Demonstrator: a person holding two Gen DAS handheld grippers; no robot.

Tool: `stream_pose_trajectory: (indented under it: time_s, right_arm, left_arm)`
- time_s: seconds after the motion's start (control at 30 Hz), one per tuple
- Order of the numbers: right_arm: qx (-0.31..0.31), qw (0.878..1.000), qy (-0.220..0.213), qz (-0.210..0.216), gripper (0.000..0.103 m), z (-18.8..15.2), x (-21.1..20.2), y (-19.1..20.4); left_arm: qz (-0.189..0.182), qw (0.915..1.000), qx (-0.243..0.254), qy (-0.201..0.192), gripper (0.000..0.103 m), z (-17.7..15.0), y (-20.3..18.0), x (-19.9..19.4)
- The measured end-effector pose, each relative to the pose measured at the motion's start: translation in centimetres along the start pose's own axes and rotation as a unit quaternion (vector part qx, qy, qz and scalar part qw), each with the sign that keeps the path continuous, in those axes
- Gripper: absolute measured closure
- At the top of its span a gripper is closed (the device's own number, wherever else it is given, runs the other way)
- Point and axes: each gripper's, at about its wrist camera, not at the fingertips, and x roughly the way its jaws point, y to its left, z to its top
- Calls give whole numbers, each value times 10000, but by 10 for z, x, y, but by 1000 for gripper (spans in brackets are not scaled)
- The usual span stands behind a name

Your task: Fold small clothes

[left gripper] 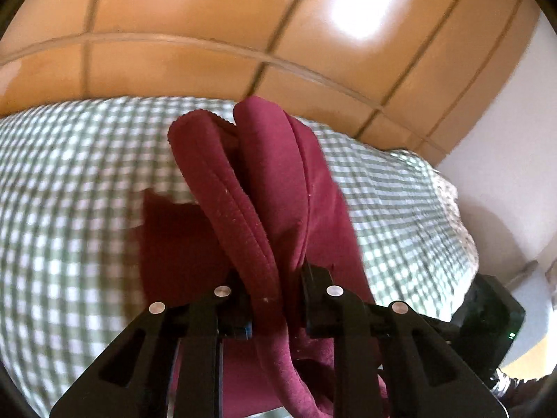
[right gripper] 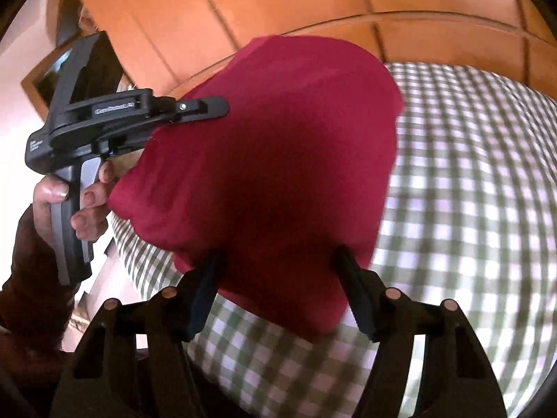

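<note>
Left gripper [left gripper: 275, 299] clamped narrow on a thick hemmed fold of the maroon garment [left gripper: 264, 188], lifted above the checked cloth [left gripper: 69, 191]. Right gripper [right gripper: 275, 292] standing wide, garment hanging between its fingers [right gripper: 351, 278]; contact with the pads unclear. Beyond, a hand [right gripper: 69, 202] around the left gripper's handle. Farther off, orange floor tiles [left gripper: 209, 17].

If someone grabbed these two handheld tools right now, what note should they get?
Left gripper: shut on a thick hemmed edge of the maroon garment.
Right gripper: jaws apart, garment's lower edge between them, not clearly pinched.
Garment: bunched and lifted over the checked cloth.
Done: left corner picked up.
Left: grip with the right, spread it flat, fold.
</note>
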Motion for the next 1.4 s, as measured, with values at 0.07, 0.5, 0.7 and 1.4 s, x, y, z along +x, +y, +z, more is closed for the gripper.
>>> stream_pose_trajectory:
  time_s: [0.07, 0.5, 0.7, 1.4]
  right_arm:
    - [-86, 9999, 99, -34, 36, 0, 10, 9]
    - [-435, 9978, 456, 221, 25, 1, 32, 43]
    - [359, 9973, 96, 638, 32, 22, -4, -6]
    - [502, 9932, 923, -508, 57, 128, 150, -46]
  left_arm:
    - [204, 9997, -129, 79, 85, -7, 18, 3]
    - [807, 9904, -1110, 178, 55, -43, 85, 14]
    - [481, 9854, -1453, -749, 34, -45, 78, -43]
    - [896, 9935, -457, -526, 38, -95, 56, 17]
